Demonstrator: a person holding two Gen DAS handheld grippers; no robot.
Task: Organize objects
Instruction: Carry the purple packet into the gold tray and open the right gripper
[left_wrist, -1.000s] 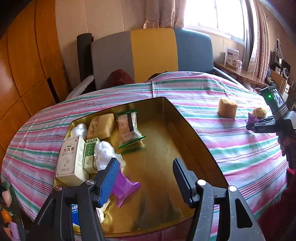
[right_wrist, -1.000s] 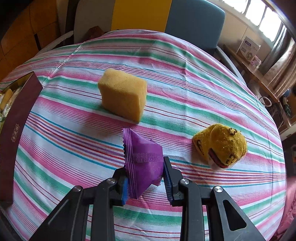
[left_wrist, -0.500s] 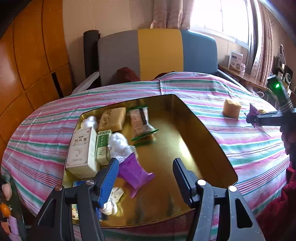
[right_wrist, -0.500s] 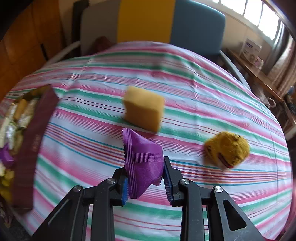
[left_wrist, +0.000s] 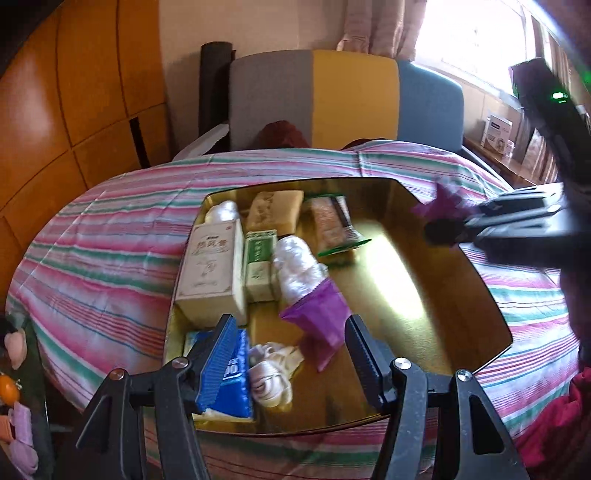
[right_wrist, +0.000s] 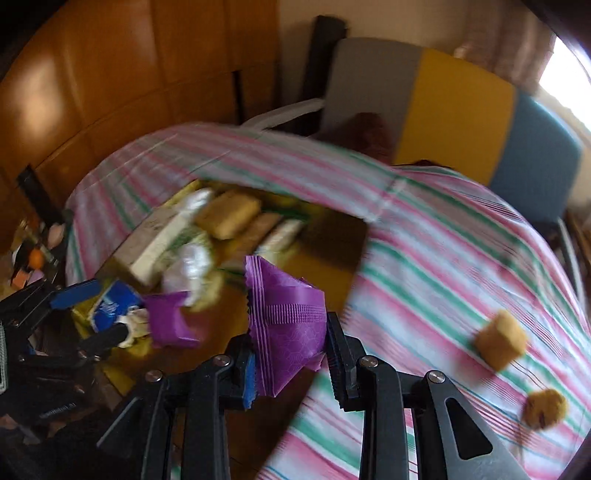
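A gold tray on the striped table holds boxes, wrapped items and a purple packet. My left gripper is open and empty above the tray's near end, just in front of that packet. My right gripper is shut on a second purple packet and holds it above the tray's edge; it shows in the left wrist view over the tray's right side. The tray is blurred in the right wrist view.
A yellow sponge block and a yellow plush toy lie on the striped cloth to the right. A white box, green box and blue pack fill the tray's left side. A chair stands behind.
My right gripper has swung left with its purple packet, from over the cloth near the sponge to above the tray. My left gripper has drawn back slightly and stays open.
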